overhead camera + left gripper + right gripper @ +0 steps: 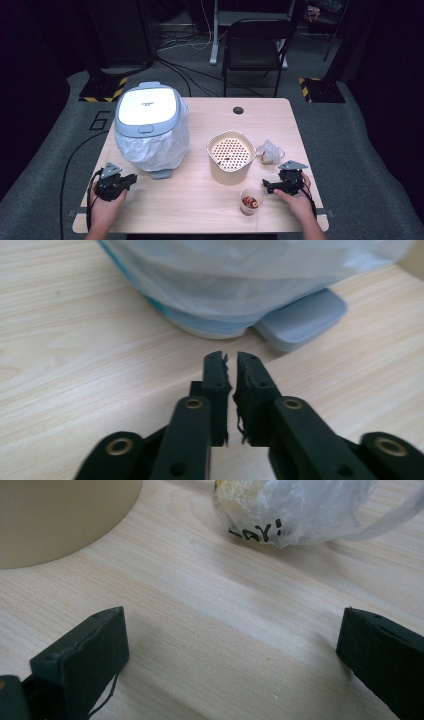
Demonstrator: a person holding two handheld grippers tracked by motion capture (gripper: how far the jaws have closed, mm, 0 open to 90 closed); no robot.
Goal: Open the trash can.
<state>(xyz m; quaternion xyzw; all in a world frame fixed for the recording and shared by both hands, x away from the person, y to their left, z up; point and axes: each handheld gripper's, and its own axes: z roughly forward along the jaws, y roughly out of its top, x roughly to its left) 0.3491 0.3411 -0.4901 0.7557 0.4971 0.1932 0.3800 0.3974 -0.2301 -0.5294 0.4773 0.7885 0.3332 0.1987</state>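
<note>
My left gripper (131, 178) (231, 357) is held at the table's front left, shut with nothing between its jaws. It points at the grey pedal (161, 174) (300, 320) of a small bin (150, 125) with a blue-grey lid and a white bag liner (250, 275). At the front right my right gripper (265, 186) (233, 612) is open over bare wood. Its jaws stand wide apart and empty. Ahead of it are a beige strainer tub (230, 156) (55, 515) and a knotted clear plastic bag (269, 151) (295, 510) with black writing.
A clear cup (250, 201) with red pieces stands near the front edge, just left of my right gripper. The wooden table (200, 200) has a cable hole (238, 110) at the back. A black chair (255, 45) and floor cables lie beyond it.
</note>
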